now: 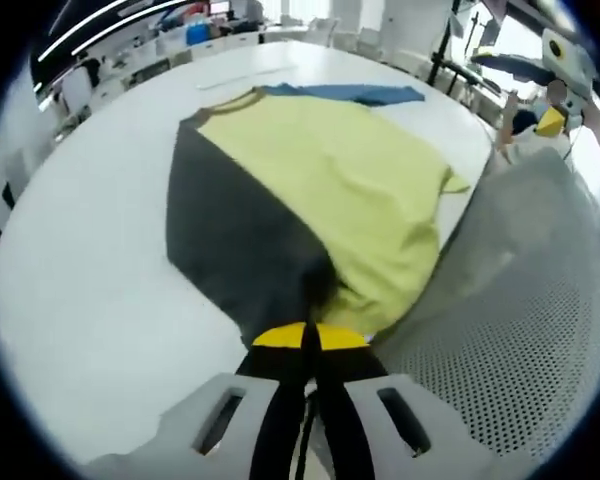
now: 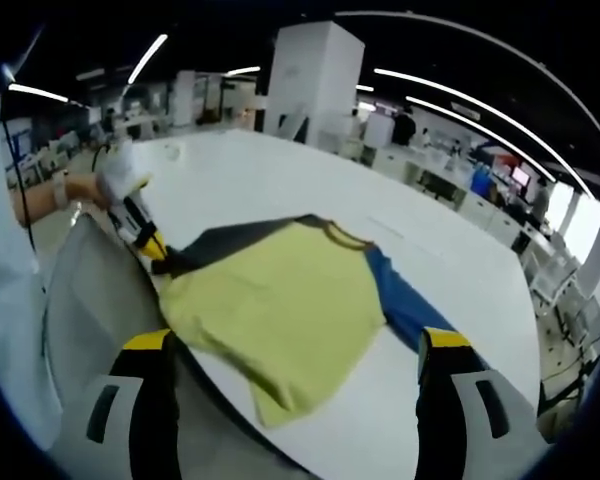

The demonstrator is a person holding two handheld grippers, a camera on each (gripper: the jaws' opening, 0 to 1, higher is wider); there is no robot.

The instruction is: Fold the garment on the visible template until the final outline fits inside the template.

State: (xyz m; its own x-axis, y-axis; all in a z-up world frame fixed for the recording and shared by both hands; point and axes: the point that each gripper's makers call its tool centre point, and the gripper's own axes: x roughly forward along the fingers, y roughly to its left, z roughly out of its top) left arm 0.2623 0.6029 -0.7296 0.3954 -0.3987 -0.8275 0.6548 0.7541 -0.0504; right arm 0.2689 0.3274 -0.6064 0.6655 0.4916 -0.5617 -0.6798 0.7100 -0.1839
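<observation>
At lower centre of the left gripper view, we see the left gripper [image 1: 305, 338] with its fingers pressed together on the near hem of the garment [image 1: 310, 200], where the dark grey panel meets the yellow one. We judge this pinch is meant to lift the corner for a fold toward the middle. Our garment lies spread on the white table [image 1: 90, 280], occupying the centre of both views, with a blue sleeve [image 2: 410, 305] trailing to the right in the right gripper view. A grey perforated surface [image 1: 500, 330], whose nature we cannot tell, borders the table at lower right. The right gripper [image 2: 298, 345] hangs above the table edge, fingers spread wide and empty. At middle left of that view, a gloved hand [image 2: 120, 175] steers the left gripper downward at a slant.
</observation>
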